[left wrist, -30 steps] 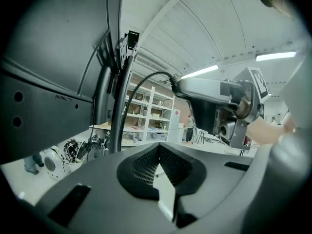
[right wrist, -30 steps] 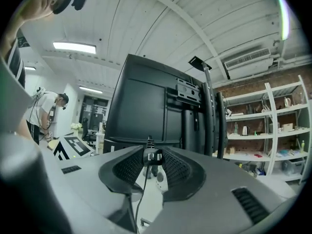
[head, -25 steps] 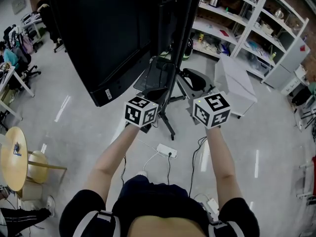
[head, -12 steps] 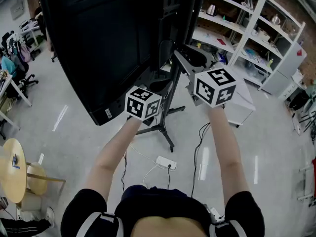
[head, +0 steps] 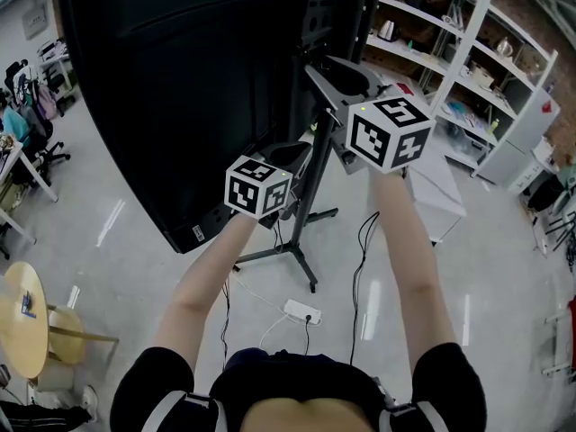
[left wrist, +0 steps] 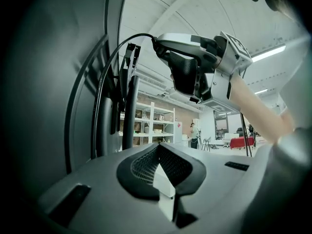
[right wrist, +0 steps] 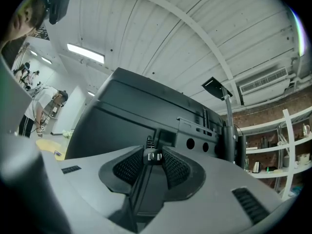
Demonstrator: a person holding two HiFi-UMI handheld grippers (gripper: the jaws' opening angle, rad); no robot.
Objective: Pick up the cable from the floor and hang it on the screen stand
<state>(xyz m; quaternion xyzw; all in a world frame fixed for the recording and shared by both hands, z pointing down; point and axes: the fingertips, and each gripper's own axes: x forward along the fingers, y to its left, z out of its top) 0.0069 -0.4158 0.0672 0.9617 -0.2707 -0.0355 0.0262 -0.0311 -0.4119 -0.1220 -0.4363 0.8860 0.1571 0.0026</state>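
A big black screen (head: 180, 88) stands on a black stand (head: 310, 196). My right gripper (head: 317, 67) is raised beside the stand's post, behind the screen's edge. It is shut on the black cable's plug (right wrist: 153, 156), whose two metal prongs show between the pads. From it the black cable (left wrist: 105, 72) arcs out and down along the screen's back; another stretch of the cable (head: 360, 241) hangs to the floor. My left gripper (head: 290, 157) is lower, near the post. Its jaws (left wrist: 158, 147) are closed on a small white piece (left wrist: 163, 189); what it belongs to is unclear.
A white power strip (head: 301, 312) with a white lead lies on the floor by the stand's legs (head: 270, 255). White shelving (head: 450, 70) and a white cabinet (head: 436, 187) stand at the right. A round wooden table (head: 22, 304) is at far left. A person (left wrist: 195, 133) stands far off.
Both grippers have risen and gone forward towards the back of the screen, the right one higher than the left. Each keeps its hold.
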